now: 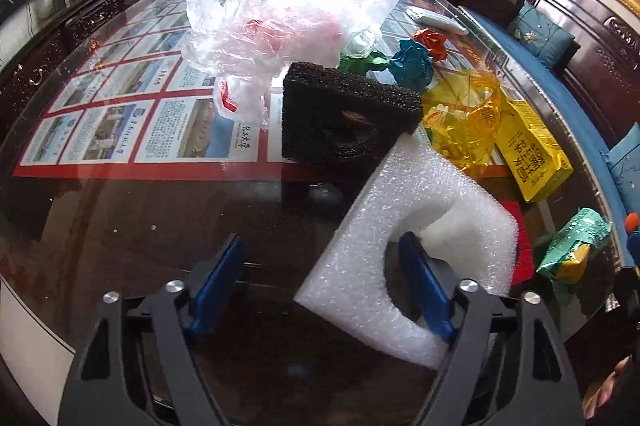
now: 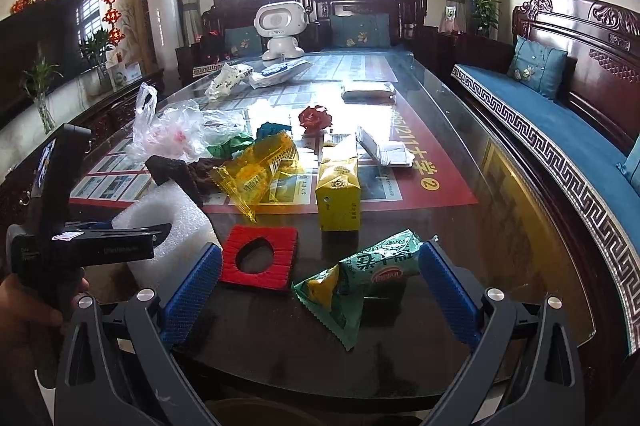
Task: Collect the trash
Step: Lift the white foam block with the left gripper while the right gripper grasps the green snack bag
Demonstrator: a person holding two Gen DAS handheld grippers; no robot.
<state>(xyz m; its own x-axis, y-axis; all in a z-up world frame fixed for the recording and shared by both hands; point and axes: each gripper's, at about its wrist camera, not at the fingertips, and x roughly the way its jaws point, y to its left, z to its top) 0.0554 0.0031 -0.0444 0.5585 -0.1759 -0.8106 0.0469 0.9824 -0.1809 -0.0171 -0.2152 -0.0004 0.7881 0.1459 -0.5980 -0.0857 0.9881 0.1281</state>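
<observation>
Trash lies on a glass-topped table [image 1: 120,194]. My left gripper [image 1: 326,258] is open; its right finger [image 1: 424,290] sits in the cut-out of a white foam piece [image 1: 420,226], the left finger [image 1: 218,282] clear of it. A black foam block [image 1: 344,114], a clear plastic bag [image 1: 276,10] and a yellow wrapper [image 1: 468,118] lie beyond. My right gripper [image 2: 320,282] is open around a green snack wrapper [image 2: 360,274] on the table. A red foam square [image 2: 262,258], a yellow carton [image 2: 338,186] and the white foam [image 2: 168,218] lie near it.
Crumpled green, teal and orange paper [image 1: 412,62] lies behind the black foam. A white robot toy [image 2: 280,30], a remote [image 1: 436,20] and papers [image 2: 386,150] stand farther back. A blue-cushioned wooden bench [image 2: 560,130] runs along the right edge; a TV [image 2: 40,42] stands left.
</observation>
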